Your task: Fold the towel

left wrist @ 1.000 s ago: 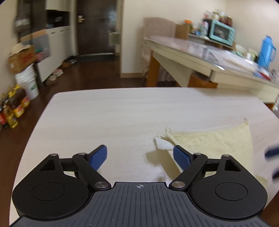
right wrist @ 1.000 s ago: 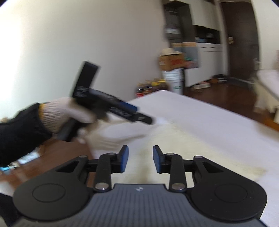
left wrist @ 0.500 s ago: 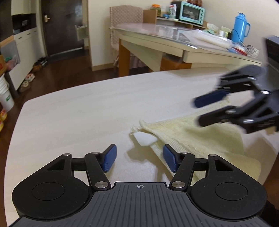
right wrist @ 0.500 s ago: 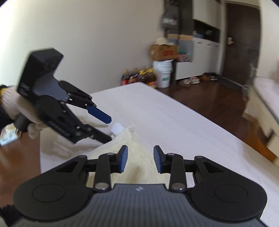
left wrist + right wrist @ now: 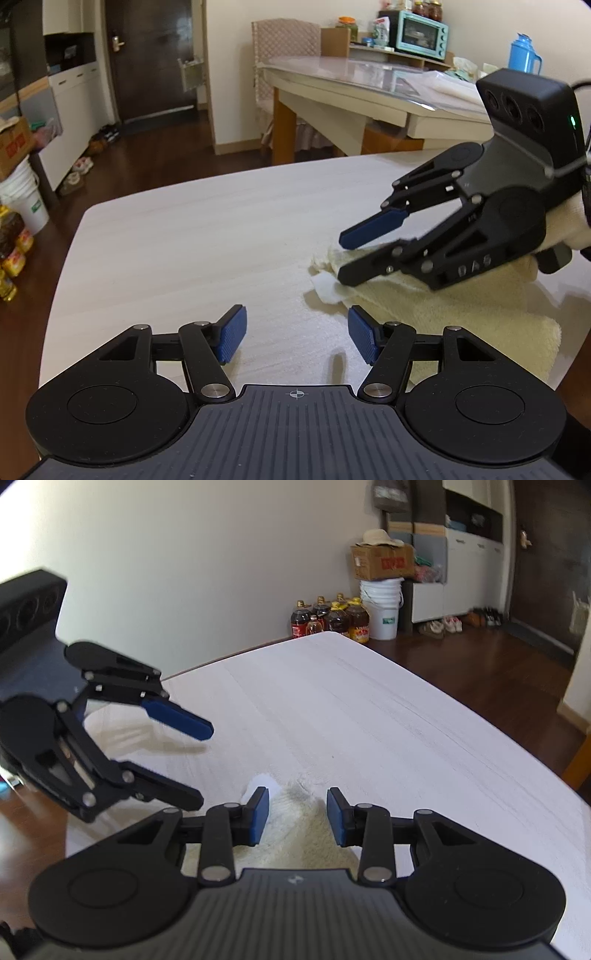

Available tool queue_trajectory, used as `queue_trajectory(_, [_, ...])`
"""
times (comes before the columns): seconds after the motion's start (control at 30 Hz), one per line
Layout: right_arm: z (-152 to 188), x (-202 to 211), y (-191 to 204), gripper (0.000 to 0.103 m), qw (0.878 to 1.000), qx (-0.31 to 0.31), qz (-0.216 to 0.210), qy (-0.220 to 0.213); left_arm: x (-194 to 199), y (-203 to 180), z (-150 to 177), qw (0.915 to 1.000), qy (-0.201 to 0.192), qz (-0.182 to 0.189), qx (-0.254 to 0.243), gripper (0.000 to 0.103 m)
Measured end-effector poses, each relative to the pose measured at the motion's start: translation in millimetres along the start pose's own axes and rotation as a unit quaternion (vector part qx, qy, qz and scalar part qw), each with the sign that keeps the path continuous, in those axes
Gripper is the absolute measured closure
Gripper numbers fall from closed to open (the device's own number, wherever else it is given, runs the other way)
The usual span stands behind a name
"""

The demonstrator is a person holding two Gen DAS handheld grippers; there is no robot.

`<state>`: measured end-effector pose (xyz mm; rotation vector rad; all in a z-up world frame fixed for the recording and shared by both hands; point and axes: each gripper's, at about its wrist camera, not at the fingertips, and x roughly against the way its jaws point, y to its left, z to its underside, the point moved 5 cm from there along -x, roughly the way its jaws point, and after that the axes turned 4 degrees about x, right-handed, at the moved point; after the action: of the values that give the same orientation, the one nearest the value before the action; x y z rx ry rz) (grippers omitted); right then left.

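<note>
Both grippers now converge on the towel's [image 5: 461, 306] tagged corner; my right gripper [image 5: 345, 256] has swung in at two o'clock, open; left gripper [image 5: 293, 334] open too; nothing pinched.

Raised letters reading "DAS" stand on the black side plate of the right gripper [image 5: 341, 254], seen from the left wrist. Red characters mark the side of a cardboard box [image 5: 382, 562] atop a white bucket [image 5: 382, 607], too blurred to read. Bottle labels are likewise illegible.
</note>
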<state>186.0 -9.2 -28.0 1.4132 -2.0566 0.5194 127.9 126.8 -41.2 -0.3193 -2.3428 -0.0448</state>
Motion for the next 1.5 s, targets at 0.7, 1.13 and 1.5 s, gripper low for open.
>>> queue_trajectory(0.7, [18.0, 122.3, 41.0, 0.098, 0.984, 0.033, 0.127, -0.117, -37.0, -5.7, -32.8, 0.9989, 0.019, 0.036, -0.022, 0.036])
queue_trajectory(1.13, [96.4, 193.9, 83.0, 0.098, 0.975, -0.059, 0.174, -0.122, -52.5, -27.4, -38.5, 0.9958, 0.036, 0.065, -0.055, 0.090])
queue_trajectory(1.5, [131.5, 206.5, 91.6, 0.102, 0.970, -0.102, 0.193, -0.105, -59.4, -29.4, -55.9, 0.9955, 0.027, 0.053, -0.073, 0.095])
